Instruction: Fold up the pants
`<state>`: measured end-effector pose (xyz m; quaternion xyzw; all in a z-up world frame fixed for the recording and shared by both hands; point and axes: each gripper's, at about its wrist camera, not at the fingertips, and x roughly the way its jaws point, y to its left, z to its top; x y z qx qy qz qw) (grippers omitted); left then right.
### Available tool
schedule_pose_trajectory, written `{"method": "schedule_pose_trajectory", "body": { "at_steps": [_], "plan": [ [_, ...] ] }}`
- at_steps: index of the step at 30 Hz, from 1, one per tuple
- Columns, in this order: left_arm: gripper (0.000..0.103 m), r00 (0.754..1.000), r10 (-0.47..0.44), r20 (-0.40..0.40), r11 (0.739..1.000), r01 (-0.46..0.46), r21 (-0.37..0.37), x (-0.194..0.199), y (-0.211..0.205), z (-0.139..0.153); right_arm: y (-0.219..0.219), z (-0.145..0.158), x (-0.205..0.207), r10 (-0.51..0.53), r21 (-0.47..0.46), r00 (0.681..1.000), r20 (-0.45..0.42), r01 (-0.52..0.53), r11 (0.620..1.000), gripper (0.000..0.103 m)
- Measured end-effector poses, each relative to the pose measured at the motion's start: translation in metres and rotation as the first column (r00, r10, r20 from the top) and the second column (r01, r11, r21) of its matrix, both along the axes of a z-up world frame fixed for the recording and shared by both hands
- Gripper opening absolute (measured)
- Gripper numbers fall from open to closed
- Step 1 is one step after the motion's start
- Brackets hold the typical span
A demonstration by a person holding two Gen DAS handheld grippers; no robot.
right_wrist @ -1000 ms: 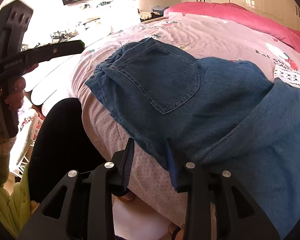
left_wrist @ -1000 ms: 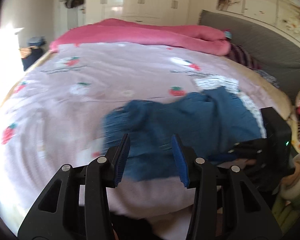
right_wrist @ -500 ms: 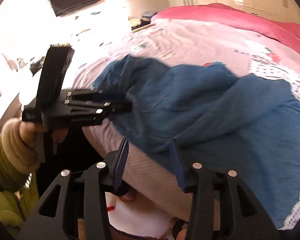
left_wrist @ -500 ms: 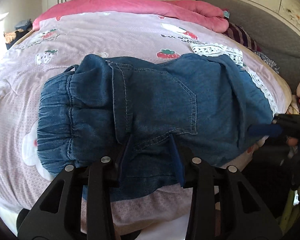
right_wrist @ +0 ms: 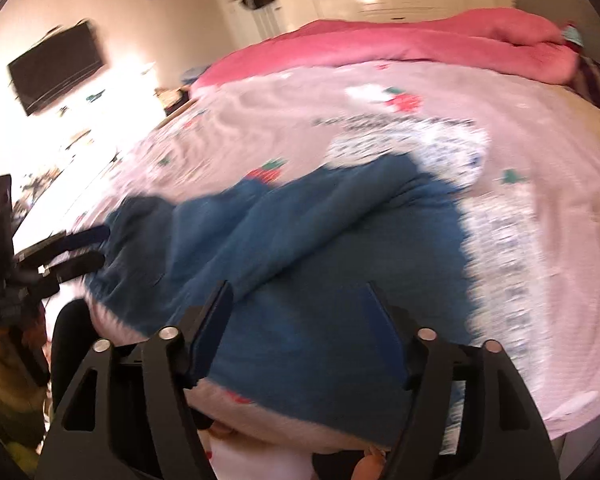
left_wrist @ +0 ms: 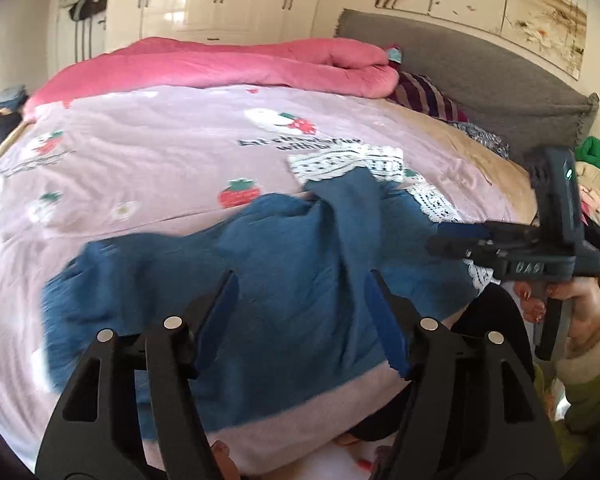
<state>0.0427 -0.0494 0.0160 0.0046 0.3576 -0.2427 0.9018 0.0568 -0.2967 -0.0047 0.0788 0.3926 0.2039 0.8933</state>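
Closest to me, both tools have just let go. The left gripper [left_wrist: 302, 312] has its jaws spread wide with nothing between them; half a second ago they stood much closer together, low over the denim near the back pocket, and they have been opening since. The right gripper [right_wrist: 298, 320] has done the same, its jaws opening from a narrow gap to a broad one, and no cloth is caught between its blue pads [right_wrist: 216, 320] either. Both hover just over the near edge of the bed, pointing down at the fabric.

Under them lie the pants [left_wrist: 268, 280], blue denim, spread across the near side of the pink strawberry bedcover [left_wrist: 148, 160]. A moment ago the left view showed them fairly flat, with the gathered waistband and pocket plain to see. Now they sit in a looser heap with a raised ridge running up the middle, blurred by motion. The white lace hem [left_wrist: 352, 164] shows at the far end of the legs, beyond the denim.

I judge this to be a release after a drag or a toss: the cloth has been set down, not yet folded neatly. The ridge suggests the legs overlap unevenly, so some smoothing probably comes before a clean fold.

Further back a rumpled pink quilt [left_wrist: 220, 64] lies across the bed, with the grey headboard [left_wrist: 480, 68] behind.
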Motion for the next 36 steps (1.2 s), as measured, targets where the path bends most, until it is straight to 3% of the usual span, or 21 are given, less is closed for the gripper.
{"method": "schedule_pose_trajectory", "body": {
  "at_steps": [6, 11, 13, 16, 18, 21, 30, 33, 34, 35, 36],
  "plan": [
    [0.059, 0.99, -0.021, -0.141, 0.999, 0.014, -0.047, 0.037, -0.043, -0.015, -0.026, 0.027, 0.036, -0.061, -0.053, 0.998, 0.019, 0.062, 0.997, 0.088],
    [0.059, 0.985, -0.02, -0.174, 0.999, 0.013, -0.038, 0.056, -0.061, -0.025, -0.024, 0.04, 0.077, -0.034, -0.09, 0.999, 0.011, 0.035, 0.995, 0.093],
    [0.057, 0.984, -0.022, -0.179, 0.998, 0.01, -0.067, 0.056, -0.06, -0.032, -0.016, 0.039, 0.099, -0.006, -0.116, 1.0, -0.002, 0.005, 0.993, 0.094],
    [0.041, 0.978, -0.045, -0.203, 0.995, 0.026, -0.097, 0.061, -0.062, -0.045, 0.005, 0.032, 0.128, 0.033, -0.201, 0.999, -0.017, -0.035, 0.979, 0.094],
    [0.022, 0.979, -0.055, -0.197, 0.994, 0.034, -0.105, 0.063, -0.062, -0.051, 0.017, 0.028, 0.142, 0.055, -0.249, 0.998, -0.015, -0.057, 0.967, 0.094],
    [0.01, 0.976, -0.061, -0.208, 0.99, 0.032, -0.138, 0.066, -0.06, -0.06, 0.04, 0.022, 0.175, 0.097, -0.321, 0.995, -0.031, -0.101, 0.942, 0.094],
    [0.002, 0.973, -0.091, -0.213, 0.985, 0.057, -0.161, 0.066, -0.058, -0.062, 0.092, -0.011, 0.241, 0.2, -0.412, 0.956, -0.214, -0.274, 0.869, 0.093],
    [0.001, 0.972, -0.099, -0.213, 0.984, 0.064, -0.165, 0.067, -0.057, -0.063, 0.105, -0.021, 0.253, 0.215, -0.461, 0.942, -0.259, -0.316, 0.829, 0.092],
    [0.001, 0.972, -0.102, -0.21, 0.984, 0.068, -0.166, 0.066, -0.056, -0.063, 0.109, -0.022, 0.254, 0.225, -0.475, 0.938, -0.265, -0.33, 0.816, 0.087],
    [0.001, 0.973, -0.105, -0.207, 0.984, 0.071, -0.164, 0.065, -0.057, -0.063, 0.115, -0.026, 0.255, 0.248, -0.499, 0.929, -0.276, -0.359, 0.789, 0.072],
    [0.0, 0.973, -0.107, -0.206, 0.984, 0.073, -0.164, 0.064, -0.057, -0.063, 0.118, -0.029, 0.256, 0.262, -0.506, 0.921, -0.288, -0.379, 0.775, 0.067]
  ]
}}
